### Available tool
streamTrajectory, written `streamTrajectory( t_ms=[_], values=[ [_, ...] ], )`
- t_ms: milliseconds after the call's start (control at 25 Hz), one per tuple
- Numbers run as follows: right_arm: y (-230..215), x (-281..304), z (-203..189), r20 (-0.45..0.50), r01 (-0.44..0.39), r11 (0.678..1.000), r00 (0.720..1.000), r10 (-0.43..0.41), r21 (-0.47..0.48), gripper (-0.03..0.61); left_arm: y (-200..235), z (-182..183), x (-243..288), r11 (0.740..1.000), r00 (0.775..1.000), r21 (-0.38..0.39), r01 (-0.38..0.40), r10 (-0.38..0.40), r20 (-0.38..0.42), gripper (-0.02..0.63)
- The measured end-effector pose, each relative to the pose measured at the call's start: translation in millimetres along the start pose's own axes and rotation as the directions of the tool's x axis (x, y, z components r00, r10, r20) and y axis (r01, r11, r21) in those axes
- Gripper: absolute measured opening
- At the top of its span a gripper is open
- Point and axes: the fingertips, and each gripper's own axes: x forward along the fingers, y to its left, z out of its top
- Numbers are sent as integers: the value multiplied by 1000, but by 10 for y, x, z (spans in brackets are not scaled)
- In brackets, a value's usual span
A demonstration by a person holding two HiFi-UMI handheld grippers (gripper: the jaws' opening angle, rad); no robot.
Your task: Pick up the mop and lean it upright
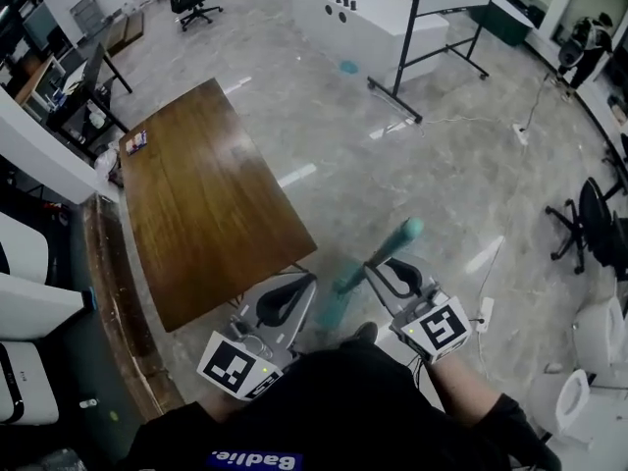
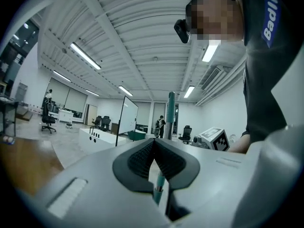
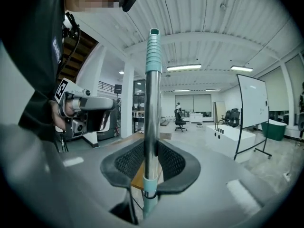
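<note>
Right tool (image 3: 151, 161) clenched on the mop (image 3: 152, 103) handle, pole roughly upright. Left tool (image 2: 154, 145) closed, empty, just left of it.

We record a black top (image 1: 343, 410) with white-on-blue lettering (image 1: 253, 459) at the lower edge of the head view. Left gripper (image 1: 300, 281) and right gripper (image 1: 381, 268): grey shells, dark ribbed fingers (image 2: 137, 159). Each has a white cube (image 1: 235, 366) bearing black square markers.

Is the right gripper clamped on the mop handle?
Yes: in the right gripper view, the right gripper has both pads pressed against the mop handle, which stands upright between them.
</note>
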Motion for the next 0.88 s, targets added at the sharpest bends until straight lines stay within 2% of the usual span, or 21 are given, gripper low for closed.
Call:
streamTrajectory(
  t_ms=[200,400,600,880],
  values=[
    [-533,58,-11,10,-113,993,994,113,-35,94,-41,-86,482,996,996,-20,-87,86,-23,20],
    [-937,240,25,-2,-213,974,977,214,-70,93,170,-142,737,989,990,-44,-139,138,-13,20],
    [-1374,471,-26,-53,-293,950,956,289,-110,92,493,-211,1091,987,989,-82,-141,143,28,20],
    [-1735,852,-145,-149,-368,922,925,350,-122,92,1069,-63,1417,989,989,-68,-132,136,62,20]
  ],
)
